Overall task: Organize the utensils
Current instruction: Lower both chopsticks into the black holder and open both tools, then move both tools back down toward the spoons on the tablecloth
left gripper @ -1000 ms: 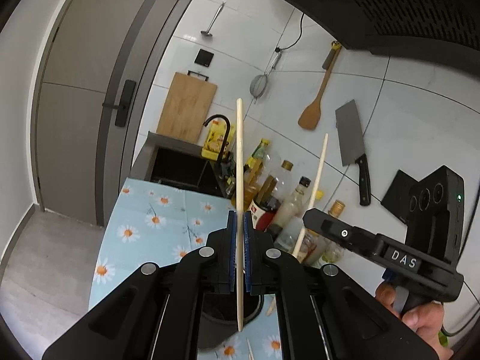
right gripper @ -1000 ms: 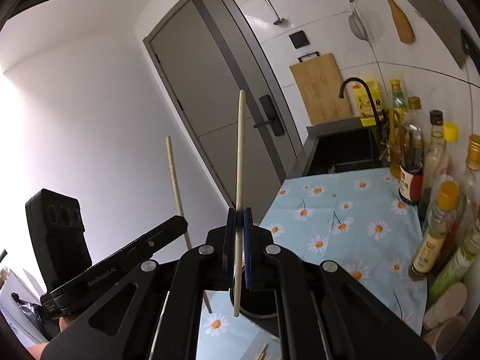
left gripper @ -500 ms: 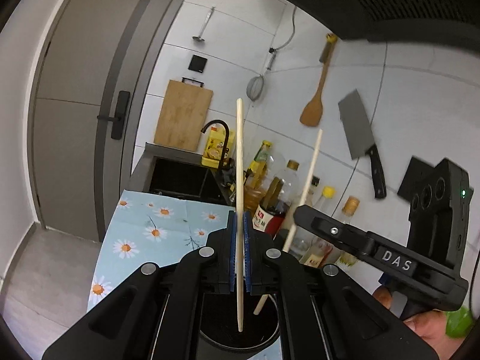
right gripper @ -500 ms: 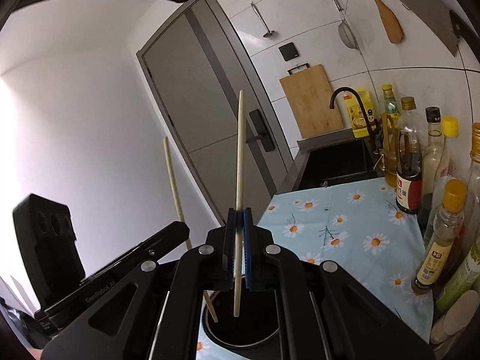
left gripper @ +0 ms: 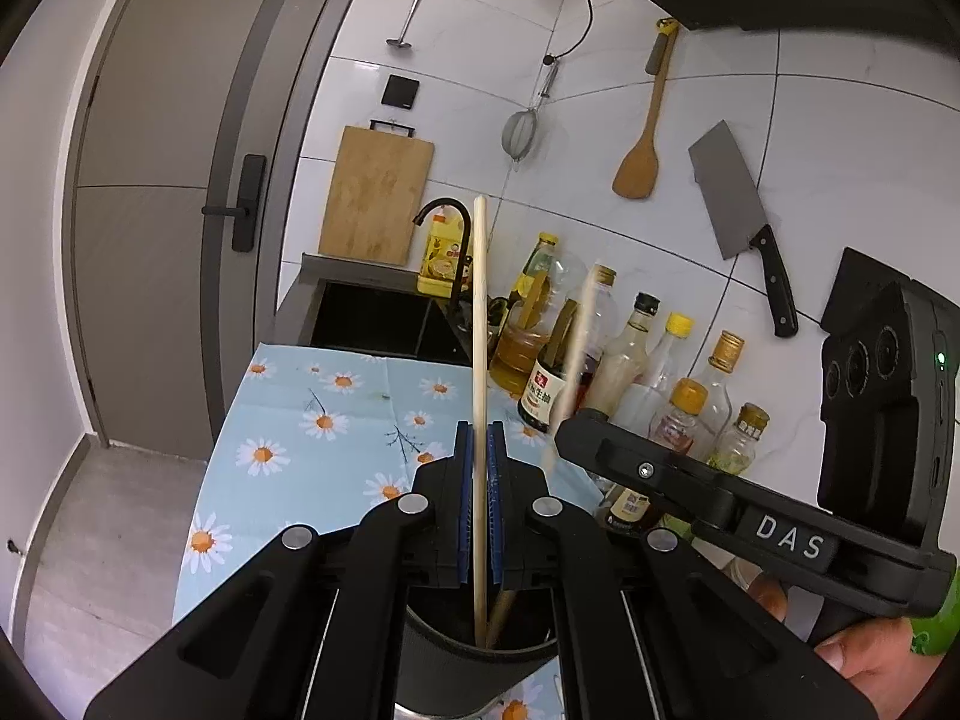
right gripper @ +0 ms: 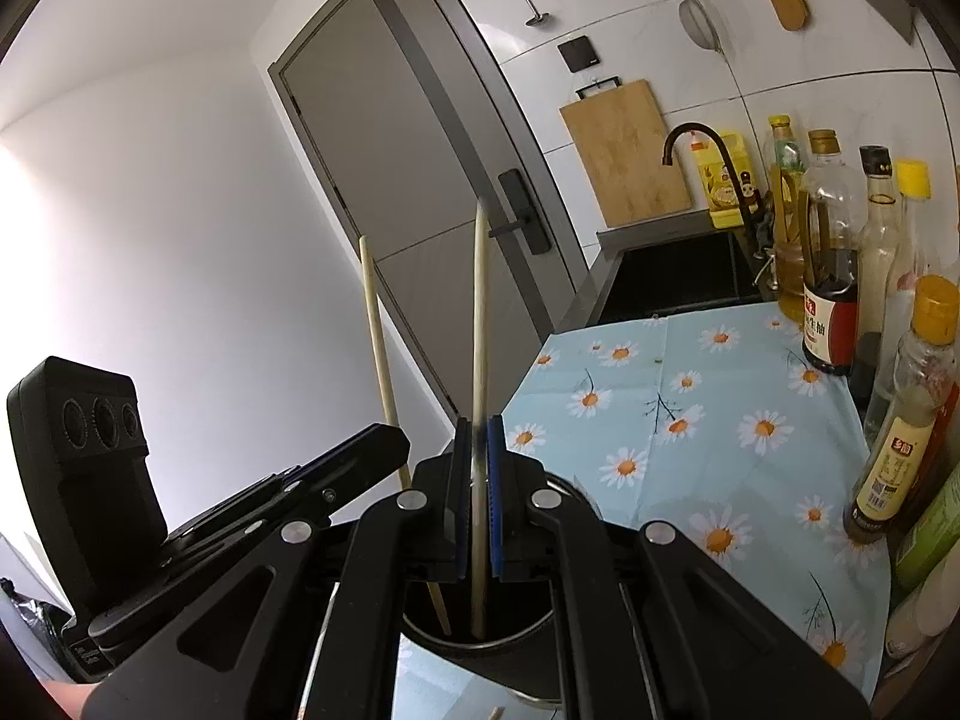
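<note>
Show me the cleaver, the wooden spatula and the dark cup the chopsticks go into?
cleaver (left gripper: 726,192), left wrist view, middle of the blade.
wooden spatula (left gripper: 637,171), left wrist view, on the scoop.
cup (right gripper: 480,643), right wrist view, near rim.

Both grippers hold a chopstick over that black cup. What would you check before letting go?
1. Left chopstick gripped by left gripper: ok.
2. Right chopstick gripped by right gripper: ok.
3. Both tips inside the black cup mouth: ok.
4. Chopsticks near upright: ok.
5. Tips touching the cup's bottom: cannot tell.
6. Cup standing on the daisy cloth: ok.
</note>
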The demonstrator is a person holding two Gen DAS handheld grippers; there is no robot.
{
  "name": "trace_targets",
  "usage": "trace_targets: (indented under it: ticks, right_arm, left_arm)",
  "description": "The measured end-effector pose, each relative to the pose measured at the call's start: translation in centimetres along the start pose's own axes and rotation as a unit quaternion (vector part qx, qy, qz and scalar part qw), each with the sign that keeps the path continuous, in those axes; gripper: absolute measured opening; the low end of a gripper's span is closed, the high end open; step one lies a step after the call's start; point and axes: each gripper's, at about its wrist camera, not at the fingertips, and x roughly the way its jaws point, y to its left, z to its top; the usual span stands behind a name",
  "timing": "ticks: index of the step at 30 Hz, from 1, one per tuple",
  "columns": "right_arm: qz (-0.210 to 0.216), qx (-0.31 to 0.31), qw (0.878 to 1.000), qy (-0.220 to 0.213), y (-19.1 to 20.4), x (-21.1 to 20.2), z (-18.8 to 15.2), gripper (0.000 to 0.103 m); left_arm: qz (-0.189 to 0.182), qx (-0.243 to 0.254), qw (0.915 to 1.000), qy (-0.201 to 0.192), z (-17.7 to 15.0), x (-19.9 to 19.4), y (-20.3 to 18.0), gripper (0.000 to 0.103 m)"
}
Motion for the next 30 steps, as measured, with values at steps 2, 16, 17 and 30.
trace_targets:
  ticks: [2,16,17,30]
  right_arm:
    - [0.006,0.008,1.000,0.001,0.0,-0.2,0.1,0.027]
    - [0.014,0.020,0.999,-0.029,1.0,-3.6,1.3,0.029]
    - [0.018,0.022,0.999,-0.029,1.1,-3.8,1.3,0.029]
    - [0.037,0.018,0.999,-0.027,3.5,-7.6,1.4,0.029]
  left_arm:
    - [0.003,-0.001,1.0000,0.001,-0.1,-0.2,0.0,0.004]
    - [0.021,-0.010,0.9997,-0.004,0.1,-2.3,0.0,0.004]
    - [0.023,-0.009,0.9997,-0.005,0.1,-2.4,0.0,0.004]
    - [0.013,0.011,0.9999,-0.001,0.4,-6.3,-1.9,0.005]
